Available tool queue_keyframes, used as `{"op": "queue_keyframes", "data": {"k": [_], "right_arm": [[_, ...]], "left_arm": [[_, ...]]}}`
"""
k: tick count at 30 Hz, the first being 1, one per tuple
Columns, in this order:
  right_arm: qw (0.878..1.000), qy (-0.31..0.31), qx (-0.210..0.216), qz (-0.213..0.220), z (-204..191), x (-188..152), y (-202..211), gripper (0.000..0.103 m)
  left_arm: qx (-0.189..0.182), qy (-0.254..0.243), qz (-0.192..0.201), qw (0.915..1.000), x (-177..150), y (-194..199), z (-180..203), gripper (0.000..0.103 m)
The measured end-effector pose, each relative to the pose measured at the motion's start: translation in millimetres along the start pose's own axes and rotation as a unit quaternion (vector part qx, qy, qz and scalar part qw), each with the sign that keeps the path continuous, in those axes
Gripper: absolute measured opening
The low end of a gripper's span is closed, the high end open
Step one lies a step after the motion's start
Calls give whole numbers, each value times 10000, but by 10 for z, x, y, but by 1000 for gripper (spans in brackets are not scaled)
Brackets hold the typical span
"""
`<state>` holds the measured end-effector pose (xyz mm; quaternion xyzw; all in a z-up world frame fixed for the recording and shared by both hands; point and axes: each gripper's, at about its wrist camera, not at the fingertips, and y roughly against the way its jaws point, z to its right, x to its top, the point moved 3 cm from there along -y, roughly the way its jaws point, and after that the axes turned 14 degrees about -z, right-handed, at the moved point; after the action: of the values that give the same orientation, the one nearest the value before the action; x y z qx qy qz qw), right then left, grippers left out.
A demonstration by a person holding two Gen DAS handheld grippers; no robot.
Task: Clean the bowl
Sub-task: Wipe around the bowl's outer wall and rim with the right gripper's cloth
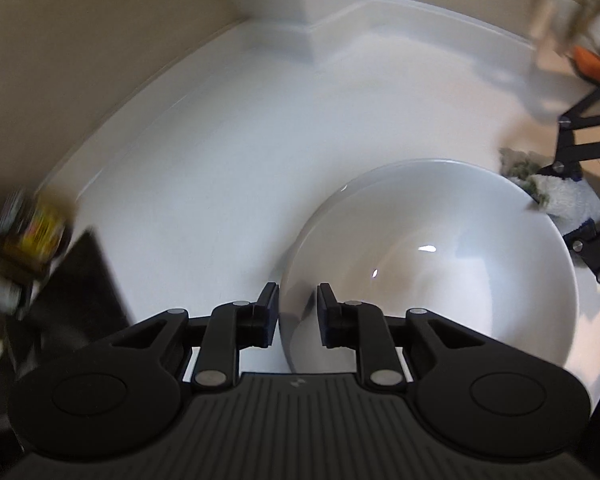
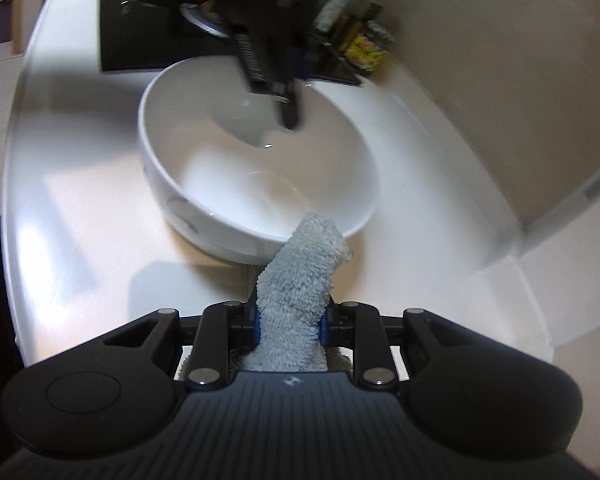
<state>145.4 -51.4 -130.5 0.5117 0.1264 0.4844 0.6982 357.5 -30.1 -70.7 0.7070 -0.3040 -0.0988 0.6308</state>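
Note:
A large white bowl (image 1: 440, 248) sits on a white counter (image 1: 220, 160); it also shows in the right wrist view (image 2: 256, 160). My left gripper (image 1: 298, 314) is shut on the bowl's near rim, one finger inside and one outside. From the right wrist view the left gripper (image 2: 290, 120) reaches over the bowl's far rim. My right gripper (image 2: 290, 320) is shut on a pale blue-grey fluffy cloth (image 2: 300, 280), whose tip rests at the bowl's near rim. The cloth also shows in the left wrist view (image 1: 560, 196) beyond the bowl.
A black stovetop (image 2: 140, 40) lies beyond the bowl. Bottles and a yellow jar (image 2: 366, 50) stand by the beige wall (image 2: 500, 80). A white raised backsplash edge (image 1: 300, 36) runs along the counter. An orange object (image 1: 592, 64) sits at the far right.

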Motion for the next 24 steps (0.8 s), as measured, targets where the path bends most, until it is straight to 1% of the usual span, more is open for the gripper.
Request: {"op": "queue_keyframes", "data": {"k": [1,2,6,9,11,13,17,19,22,24], "right_arm": [[10000,-78,-25,12,5,3,10,20],[9999,-124,-39,30,-3,8,23,20],[10000,12,-47,-23,-169,20,69,20],[9999,20,139,-63,-266,39,109,20],[9998,78,170,-121,-299,56,100,20],[9996,-3,133,-258,-270,82,70,20],[9973,-445,-57,-574,-144,108,-9,20],[9957,-592,-180,-689,-114,106,-36,20],[9907,-1096,-224,-772,-123,101,-11,20],[9884,-1244,-293,-820,-161,108,-10,20]], "left_arm": [[-41,145,-36,9999,-50,-1,-9,23],[-53,102,-34,9999,-61,-14,-10,23],[-98,-92,-28,9999,-97,-67,-14,21],[-178,-623,32,9979,-29,-91,-56,21],[-216,-1019,89,9945,35,-110,-76,21],[-222,-1513,203,9880,110,-124,-68,21],[-216,-2093,351,9770,207,-158,-27,24],[-330,-2060,421,9771,263,-177,-33,23],[-373,-1748,408,9830,296,-185,-11,23],[-429,-1425,377,9881,308,-185,-10,23]]}}
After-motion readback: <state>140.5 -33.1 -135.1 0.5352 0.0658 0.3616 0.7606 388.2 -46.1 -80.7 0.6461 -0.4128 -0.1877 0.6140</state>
